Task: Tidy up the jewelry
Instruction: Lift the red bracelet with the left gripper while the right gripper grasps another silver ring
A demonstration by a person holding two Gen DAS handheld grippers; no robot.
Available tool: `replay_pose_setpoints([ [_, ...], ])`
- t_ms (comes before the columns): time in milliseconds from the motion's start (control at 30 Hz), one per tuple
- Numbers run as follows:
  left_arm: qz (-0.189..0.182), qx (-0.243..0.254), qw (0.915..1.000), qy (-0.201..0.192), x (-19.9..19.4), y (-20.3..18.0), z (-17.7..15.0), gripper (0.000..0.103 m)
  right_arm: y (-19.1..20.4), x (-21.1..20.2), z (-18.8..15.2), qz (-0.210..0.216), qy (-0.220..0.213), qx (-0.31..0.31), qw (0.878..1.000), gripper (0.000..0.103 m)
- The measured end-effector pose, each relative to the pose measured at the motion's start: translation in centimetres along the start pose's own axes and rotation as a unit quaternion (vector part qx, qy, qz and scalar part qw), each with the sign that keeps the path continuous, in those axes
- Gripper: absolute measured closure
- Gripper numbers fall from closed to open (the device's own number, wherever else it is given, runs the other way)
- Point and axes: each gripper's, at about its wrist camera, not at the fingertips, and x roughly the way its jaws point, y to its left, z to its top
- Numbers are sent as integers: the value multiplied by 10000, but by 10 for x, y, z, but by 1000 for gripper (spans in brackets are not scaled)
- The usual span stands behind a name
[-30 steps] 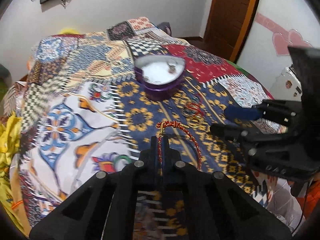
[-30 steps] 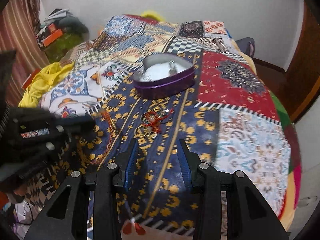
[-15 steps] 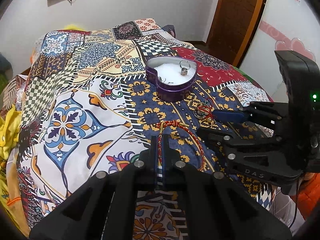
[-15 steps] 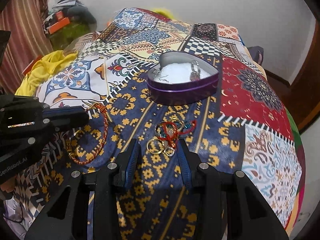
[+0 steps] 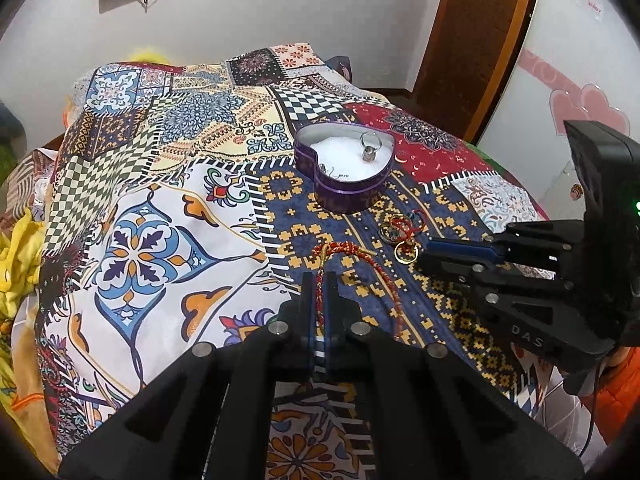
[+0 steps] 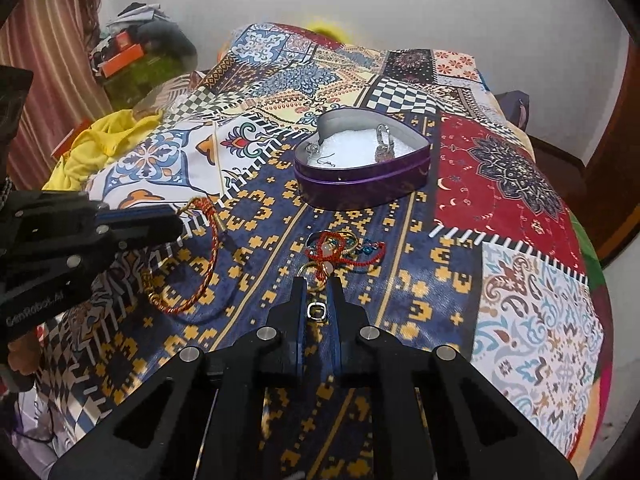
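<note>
- The patchwork bedspread (image 6: 520,280) carried everything, pretty loud pattern, with a yellow cloth (image 6: 104,140) bunched at its left edge.
- The left gripper (image 5: 319,280) was clamped on the red-and-gold cord bracelet (image 5: 384,276), which hung in a loop just above the blue-and-gold strip near the front edge of the bedspread.
- The right gripper (image 6: 318,284) had just been closing its jaws, and they ended up nearly together around a small silver buckle-like piece (image 6: 317,311); couldn't tell if the pads were actually pressing on it.
- The purple heart-shaped tin (image 6: 360,188) sat around the middle of the bedspread, white lining inside, with a silver ring (image 6: 383,133) standing up in it and a couple of earrings (image 6: 320,156).
- A tangle of red cord and gold rings (image 6: 340,252) lay between the tin and the right gripper's tips.
</note>
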Motion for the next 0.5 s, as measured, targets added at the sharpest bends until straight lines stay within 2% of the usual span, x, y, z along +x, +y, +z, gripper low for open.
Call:
replay_pose_setpoints([
  [233, 9, -3, 10000, -47, -7, -2, 1, 101, -5, -9, -5, -86, 90, -44, 9999, 92],
  [300, -3, -10, 10000, -36, -7, -2, 0, 101, -9, -5, -6, -70, 238, 39, 9997, 79],
  [500, -7, 1, 10000, -1, -5, -4, -2, 101, -9, 1, -8, -205, 180, -18, 9996, 79],
])
